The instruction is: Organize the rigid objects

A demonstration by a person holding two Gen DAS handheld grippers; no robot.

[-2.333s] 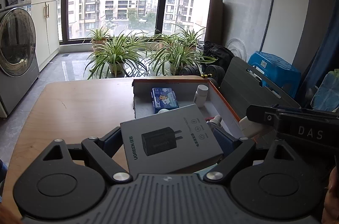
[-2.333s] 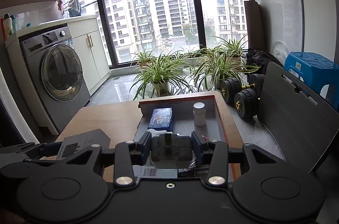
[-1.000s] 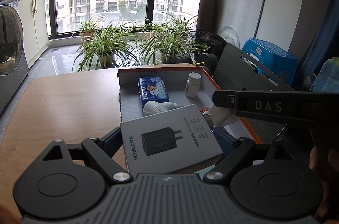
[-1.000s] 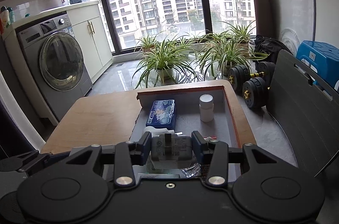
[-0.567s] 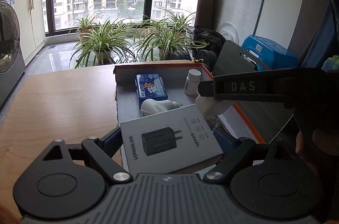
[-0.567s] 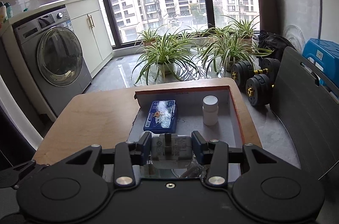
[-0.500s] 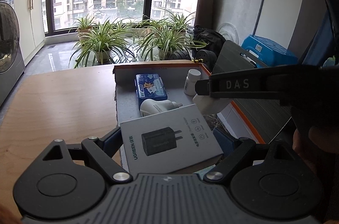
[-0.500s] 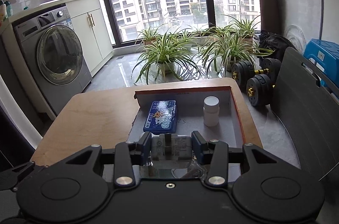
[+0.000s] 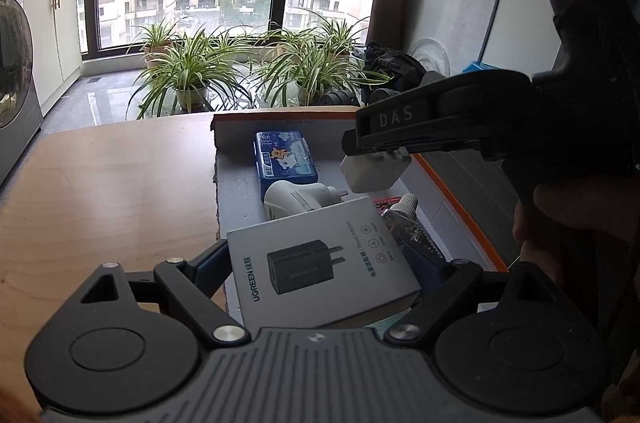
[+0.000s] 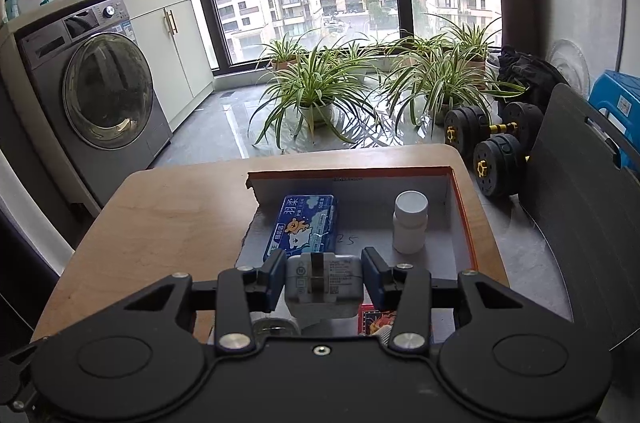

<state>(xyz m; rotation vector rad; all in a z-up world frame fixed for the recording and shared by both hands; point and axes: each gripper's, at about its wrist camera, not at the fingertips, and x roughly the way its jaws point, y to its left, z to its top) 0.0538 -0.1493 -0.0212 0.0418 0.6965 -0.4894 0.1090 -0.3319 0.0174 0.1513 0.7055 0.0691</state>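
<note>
Right claw (image 10: 323, 281) clenched on white charger (image 10: 322, 285), over tray (image 10: 463, 211); set in bare spot short of pill bottle (image 10: 410, 222). Left claw (image 9: 320, 259) grasping UGREEN box (image 9: 320, 261); hold clear.

Bare tray floor (image 10: 360, 223) lies between blue box (image 10: 304, 227) and white bottle (image 10: 410, 223).

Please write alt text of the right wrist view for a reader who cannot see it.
The right gripper grips a white charger over an open cardboard box on a wooden table. Inside the box a blue pack lies flat beside an upright white bottle.
</note>
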